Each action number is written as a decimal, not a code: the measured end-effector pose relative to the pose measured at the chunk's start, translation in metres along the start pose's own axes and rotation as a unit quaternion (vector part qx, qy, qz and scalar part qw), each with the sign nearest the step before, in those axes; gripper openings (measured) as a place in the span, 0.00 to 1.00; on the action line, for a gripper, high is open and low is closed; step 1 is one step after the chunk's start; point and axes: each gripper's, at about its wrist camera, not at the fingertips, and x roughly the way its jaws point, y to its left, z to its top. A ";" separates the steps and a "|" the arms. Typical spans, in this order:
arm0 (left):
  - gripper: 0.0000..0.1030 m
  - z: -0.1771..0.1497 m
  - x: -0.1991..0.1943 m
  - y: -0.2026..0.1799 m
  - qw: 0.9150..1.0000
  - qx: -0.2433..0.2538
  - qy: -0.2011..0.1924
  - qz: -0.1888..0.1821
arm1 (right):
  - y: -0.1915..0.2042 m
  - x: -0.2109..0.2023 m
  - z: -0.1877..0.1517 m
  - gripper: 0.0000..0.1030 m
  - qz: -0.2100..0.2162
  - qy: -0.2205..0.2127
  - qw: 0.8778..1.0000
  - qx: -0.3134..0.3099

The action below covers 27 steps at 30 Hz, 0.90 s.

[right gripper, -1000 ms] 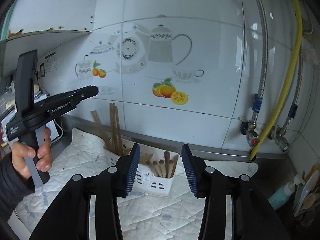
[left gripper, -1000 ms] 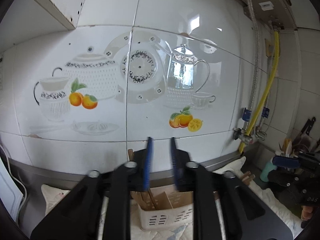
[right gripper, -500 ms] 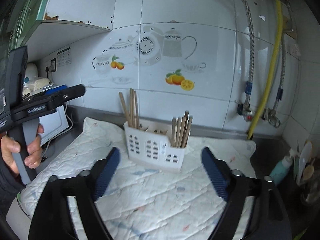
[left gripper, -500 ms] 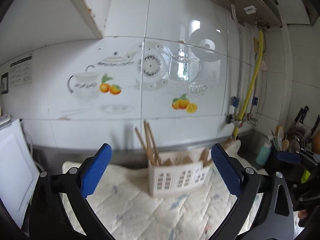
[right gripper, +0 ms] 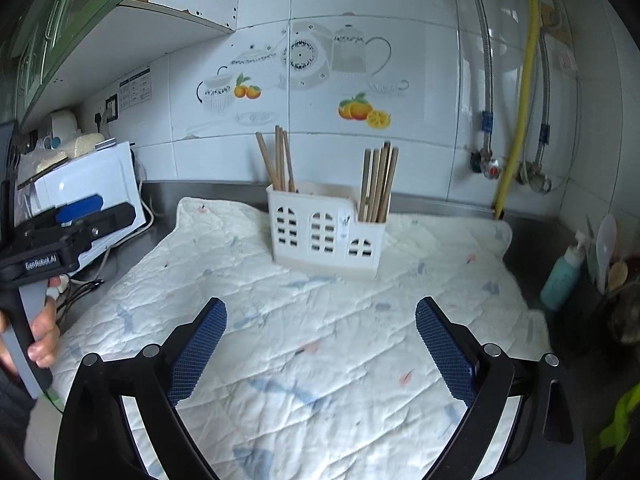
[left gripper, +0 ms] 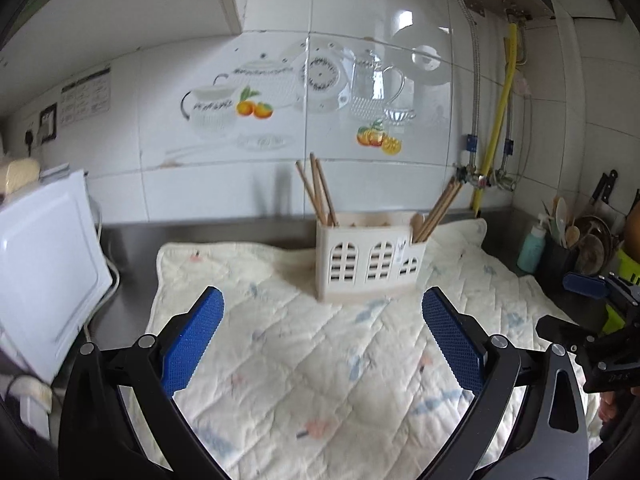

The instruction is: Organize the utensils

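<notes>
Both tongs, left (left gripper: 322, 312) and right (right gripper: 320, 322), just opened wide, holding nothing

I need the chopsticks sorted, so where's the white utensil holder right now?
The white utensil holder stands at the back of the quilted mat, near the tiled wall, centred in both wrist views.

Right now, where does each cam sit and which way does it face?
Left wrist: on the left gripper, angled down at the utensil holder on the quilted mat; own open fingers, right gripper at the edge.
Right wrist: on the right gripper, same aim; open fingers, the person's left hand.
Shared: holder, chopsticks, mat, tiled wall.
</notes>
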 end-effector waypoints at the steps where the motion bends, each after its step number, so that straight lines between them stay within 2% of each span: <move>1: 0.96 -0.004 -0.002 0.001 1.000 -0.003 0.003 0.000 | -0.001 -0.001 -0.003 0.90 0.002 0.002 1.000 0.004; 4: 0.96 -0.015 -0.009 0.004 1.000 -0.007 0.005 0.019 | -0.002 -0.004 -0.011 0.90 0.005 0.009 1.000 0.015; 12: 0.96 -0.036 -0.021 0.009 1.000 -0.011 0.020 0.020 | 0.000 -0.010 -0.024 0.91 -0.005 0.016 1.000 0.021; 15: 0.95 -0.041 -0.025 0.010 1.000 -0.010 0.023 0.007 | 0.001 -0.010 -0.027 0.91 -0.006 0.018 1.000 0.023; 27: 0.95 -0.053 -0.030 0.002 0.999 0.016 0.031 0.022 | 0.003 -0.012 -0.029 0.91 -0.001 0.018 1.000 0.025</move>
